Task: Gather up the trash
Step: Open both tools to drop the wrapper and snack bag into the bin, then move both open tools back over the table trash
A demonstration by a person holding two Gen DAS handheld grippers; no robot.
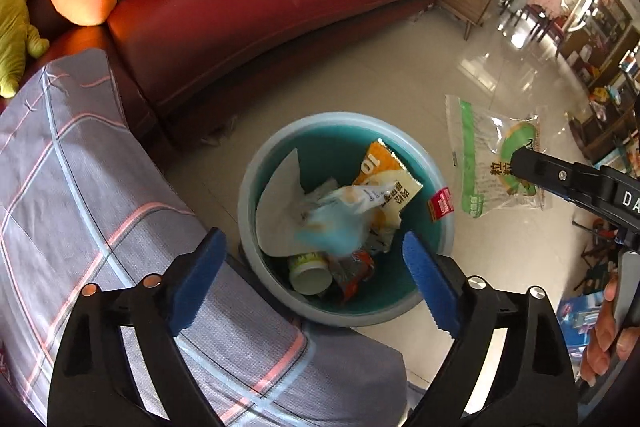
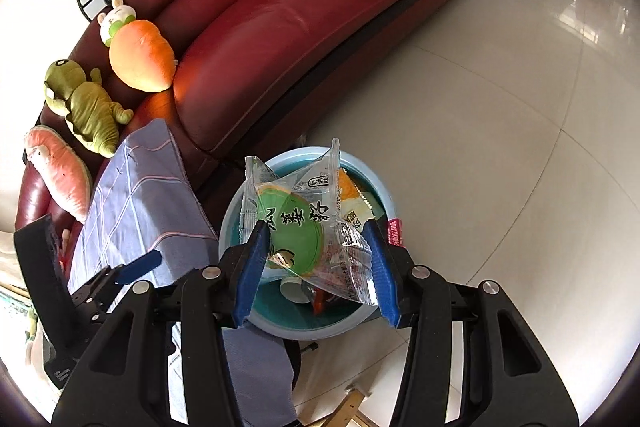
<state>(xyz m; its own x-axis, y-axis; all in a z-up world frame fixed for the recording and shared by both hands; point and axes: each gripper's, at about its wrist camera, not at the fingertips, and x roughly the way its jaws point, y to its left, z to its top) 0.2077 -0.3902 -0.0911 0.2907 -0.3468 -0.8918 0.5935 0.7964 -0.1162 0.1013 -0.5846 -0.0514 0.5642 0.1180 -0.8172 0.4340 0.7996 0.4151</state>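
Inside bin (image 1: 438,227), blurred falling wrapper (image 1: 336,227), cup (image 1: 310,273) half-hidden

I see bin (image 1: 436,187) centre frame on floor (image 1: 400,67) | sofa (image 1: 260,7) behind, upper left | wrappers (image 1: 384,187) inside bin | cloth (image 1: 100,167) left of bin

Left claw (image 1: 312,279) spread wide above teal bin (image 1: 440,239); right claw (image 1: 520,163) grips green-print wrapper (image 1: 480,155) beside bin.
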